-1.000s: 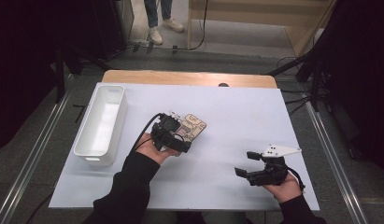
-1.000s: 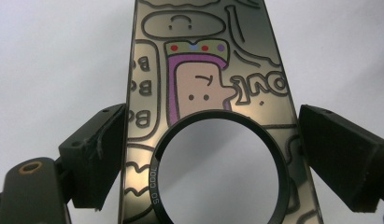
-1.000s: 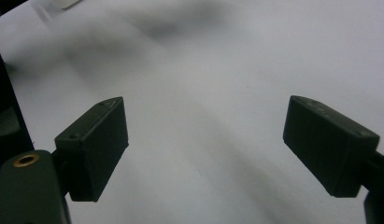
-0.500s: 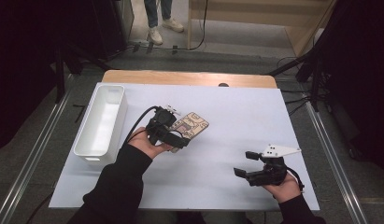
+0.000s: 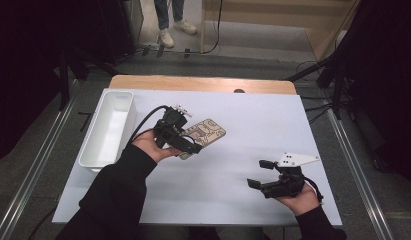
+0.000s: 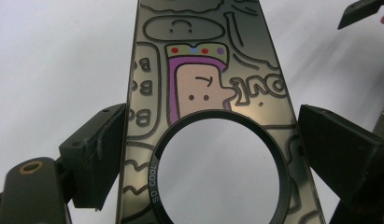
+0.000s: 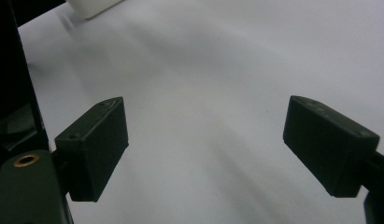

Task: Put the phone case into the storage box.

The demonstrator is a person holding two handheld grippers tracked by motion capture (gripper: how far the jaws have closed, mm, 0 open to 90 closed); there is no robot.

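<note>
Two tools are at work over the white tabletop (image 5: 253, 120). On the left, the left tool (image 5: 185, 145) is clamped across the width of a phone case (image 5: 207, 134) printed with cartoon figures, holding it near the middle of the tabletop, just right of the long white tray (image 5: 109, 125). From that tool's own camera, the case (image 6: 199, 88) runs away between the two pads, its round ring close by. The right tool (image 5: 259, 174) sits at the near right with its jaws apart on nothing. My worry: the grip is only on the case's thin edges, so a tilt or jolt could make it swing or slip out.
</note>
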